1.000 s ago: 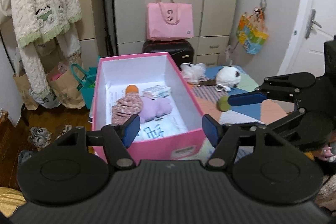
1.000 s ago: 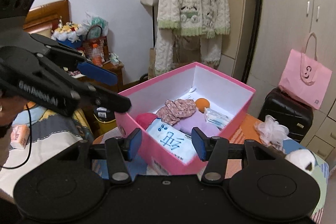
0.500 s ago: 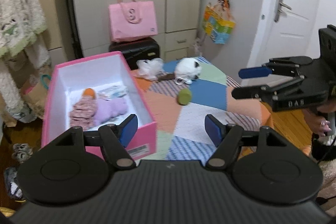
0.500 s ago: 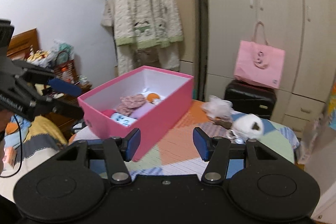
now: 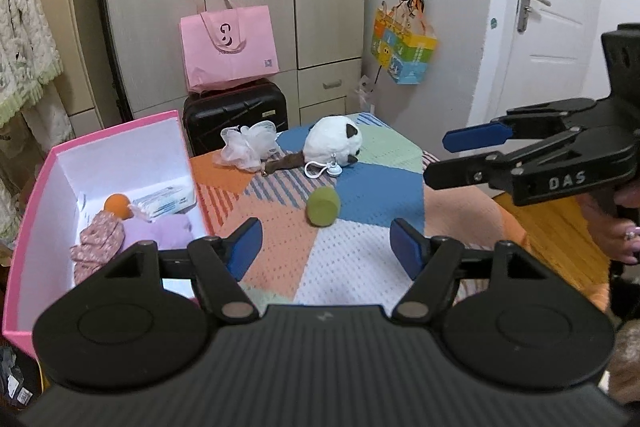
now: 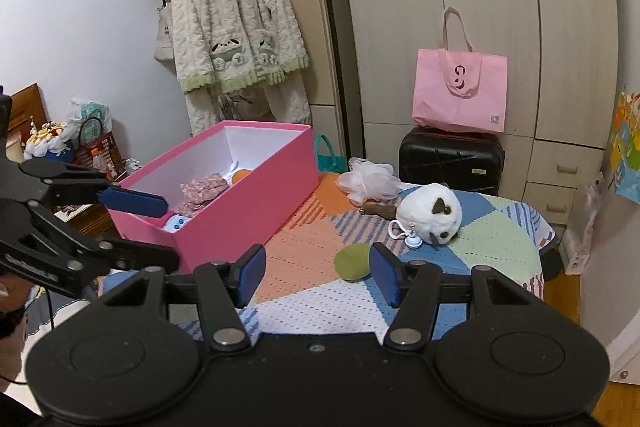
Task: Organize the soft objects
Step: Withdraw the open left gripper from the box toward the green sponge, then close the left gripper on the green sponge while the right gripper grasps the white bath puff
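Grippers both spread and empty: left gripper (image 5: 326, 241) and right gripper (image 6: 317, 269) hover over the table (image 5: 340, 279), the green sponge (image 5: 323, 206) lying loose ahead and the plush (image 5: 334, 141) and mesh puff (image 5: 248, 145) beyond. Risk as judged: the round sponge may roll off the near edge if nudged. Open cloth surrounds it; the pink box (image 6: 240, 215) at left has room.

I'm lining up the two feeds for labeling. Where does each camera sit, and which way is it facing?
Left wrist: on the left gripper, facing the patchwork table, wardrobe and door; the right gripper and a hand show at right.
Right wrist: on the right gripper, facing the pink box and hanging cardigan; the left gripper shows at left.
Shared: pink box, green ball, white plush.
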Motion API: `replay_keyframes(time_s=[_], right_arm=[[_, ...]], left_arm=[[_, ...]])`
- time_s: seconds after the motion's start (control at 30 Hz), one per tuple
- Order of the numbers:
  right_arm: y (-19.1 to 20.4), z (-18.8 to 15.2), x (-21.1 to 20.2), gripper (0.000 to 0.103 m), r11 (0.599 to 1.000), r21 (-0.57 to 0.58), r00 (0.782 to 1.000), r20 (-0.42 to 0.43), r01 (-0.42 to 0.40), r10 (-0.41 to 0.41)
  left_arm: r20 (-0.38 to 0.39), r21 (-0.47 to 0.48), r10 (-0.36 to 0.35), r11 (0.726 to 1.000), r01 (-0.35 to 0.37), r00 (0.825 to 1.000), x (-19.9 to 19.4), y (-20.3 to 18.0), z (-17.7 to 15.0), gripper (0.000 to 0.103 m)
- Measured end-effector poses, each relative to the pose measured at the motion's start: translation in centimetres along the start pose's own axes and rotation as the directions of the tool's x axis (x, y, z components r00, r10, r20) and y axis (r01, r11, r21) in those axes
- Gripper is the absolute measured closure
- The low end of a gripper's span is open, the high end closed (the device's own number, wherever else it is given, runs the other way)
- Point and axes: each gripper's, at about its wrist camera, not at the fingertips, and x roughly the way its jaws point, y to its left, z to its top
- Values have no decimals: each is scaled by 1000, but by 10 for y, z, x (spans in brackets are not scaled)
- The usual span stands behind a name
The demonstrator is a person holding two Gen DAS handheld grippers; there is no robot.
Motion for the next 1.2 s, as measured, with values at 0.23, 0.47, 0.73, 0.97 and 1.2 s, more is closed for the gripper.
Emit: replay_keyframes(time_s=[0.23, 0.47, 0.73, 0.97, 1.2], right_arm=[[-24, 10, 22, 39, 1000, -5, 1000, 8, -7, 7], [-48, 23, 56, 39, 1000, -19, 1000, -1, -23, 23], [-67, 42, 113, 39, 994, -64, 993, -89, -85, 79], [-75, 61, 161, 39, 983, -108, 979, -159, -149, 131], [-80, 71, 214, 39, 968, -186, 970, -207, -167, 128]], left_arm=[[-36, -60, -65, 996, 63, 997, 50, -3, 2, 33], [-35, -72, -37, 997, 34, 999, 94, -9, 2, 33], [-27, -87, 38, 995, -41, 999, 145, -6, 0, 34], [-18, -57, 107, 993, -107, 994, 174, -3, -2, 36], [-65, -114, 55, 992, -62, 996, 190, 6, -3, 55]])
